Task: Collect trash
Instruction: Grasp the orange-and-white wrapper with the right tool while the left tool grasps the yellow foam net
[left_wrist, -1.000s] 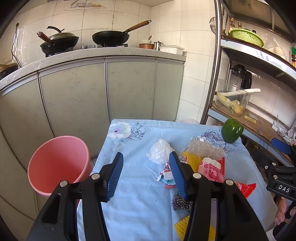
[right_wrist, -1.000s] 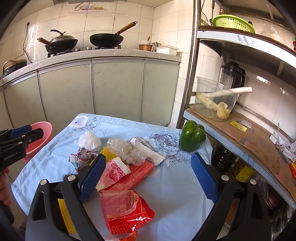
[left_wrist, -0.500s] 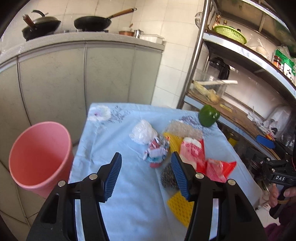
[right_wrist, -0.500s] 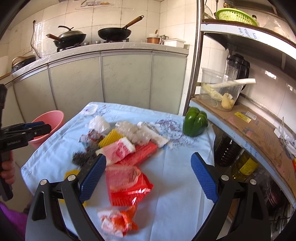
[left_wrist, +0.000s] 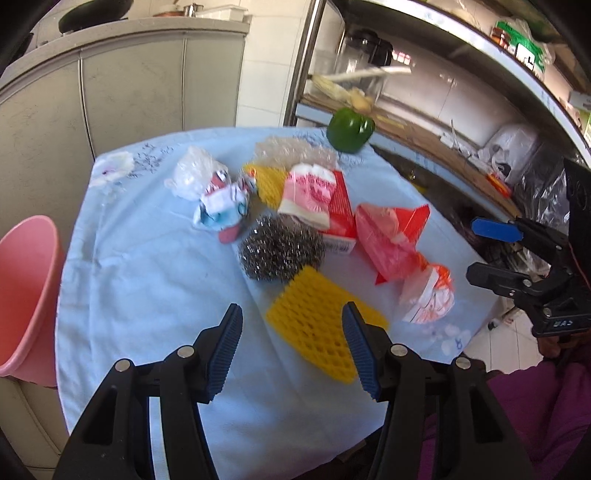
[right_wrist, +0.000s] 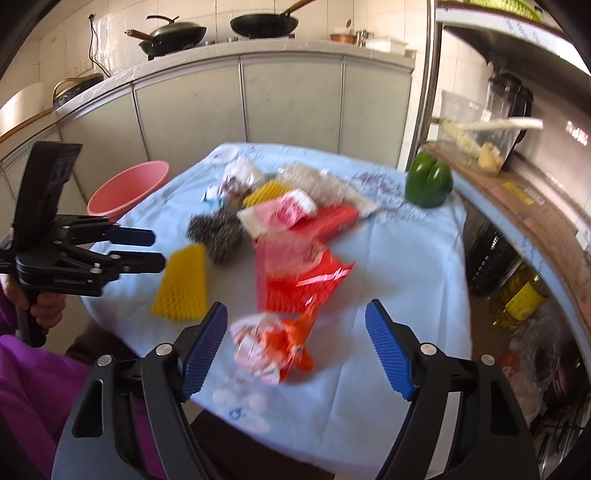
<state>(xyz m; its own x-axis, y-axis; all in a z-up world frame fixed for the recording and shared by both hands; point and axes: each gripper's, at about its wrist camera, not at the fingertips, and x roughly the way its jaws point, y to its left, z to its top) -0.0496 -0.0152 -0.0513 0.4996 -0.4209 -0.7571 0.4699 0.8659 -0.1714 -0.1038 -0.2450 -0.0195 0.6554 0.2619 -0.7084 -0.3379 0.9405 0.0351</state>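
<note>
Both tongs withdrawn, trash (right_wrist: 273, 343) between right tongs (right_wrist: 295, 347)

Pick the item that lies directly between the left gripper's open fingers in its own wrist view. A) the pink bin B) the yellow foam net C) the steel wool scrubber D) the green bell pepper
B: in the left wrist view the yellow foam net lies on the blue cloth right ahead of the open left gripper, with the steel wool scrubber just beyond it.
</note>
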